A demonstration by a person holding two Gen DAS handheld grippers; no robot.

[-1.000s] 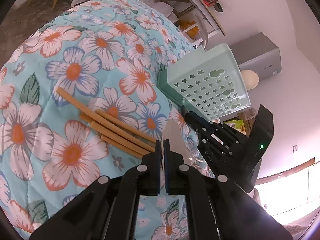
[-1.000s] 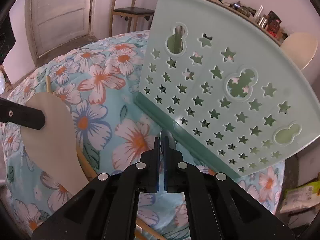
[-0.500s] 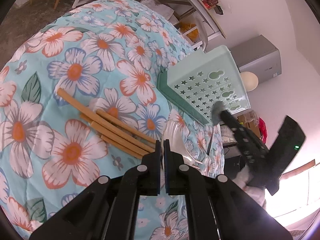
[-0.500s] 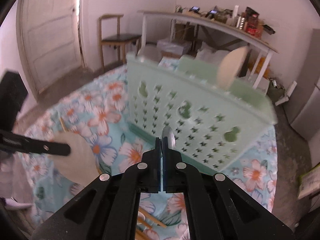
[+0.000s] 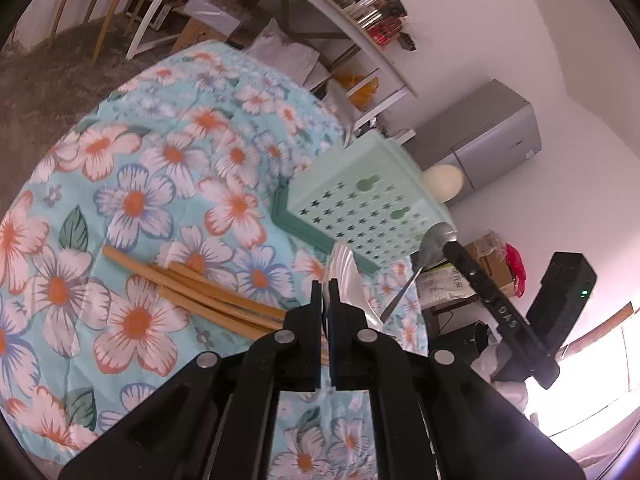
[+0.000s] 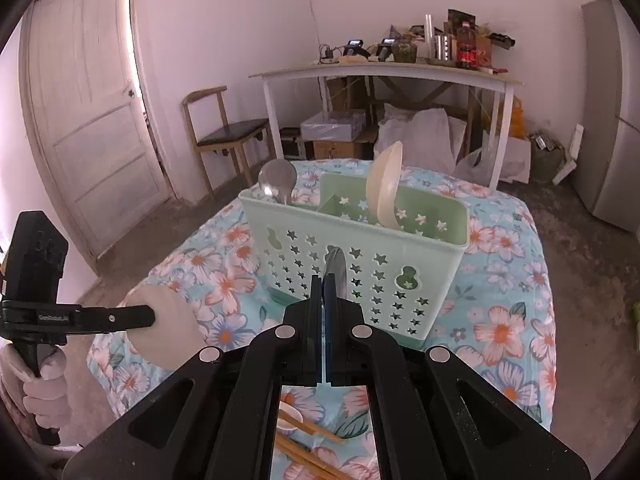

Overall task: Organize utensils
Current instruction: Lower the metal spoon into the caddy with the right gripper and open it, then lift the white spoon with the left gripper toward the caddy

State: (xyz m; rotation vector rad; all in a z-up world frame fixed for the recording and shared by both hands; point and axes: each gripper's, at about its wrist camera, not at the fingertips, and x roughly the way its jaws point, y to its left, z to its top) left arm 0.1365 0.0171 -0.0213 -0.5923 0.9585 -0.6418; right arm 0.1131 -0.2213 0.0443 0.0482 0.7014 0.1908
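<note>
Left gripper (image 5: pixel 327 292) clamped on one pale plastic spoon (image 6: pixel 166 326); right gripper (image 6: pixel 323 286) clamped on one metal spoon (image 5: pixel 434 240), both held above the floral tablecloth (image 5: pixel 160 168). One mint caddy (image 6: pixel 360 264) stands upright on the cloth, holding two utensils: a steel ladle (image 6: pixel 277 179) and a cream rice paddle (image 6: pixel 384 184). About four wooden chopsticks (image 5: pixel 192 290) lie loose beside the caddy.
</note>
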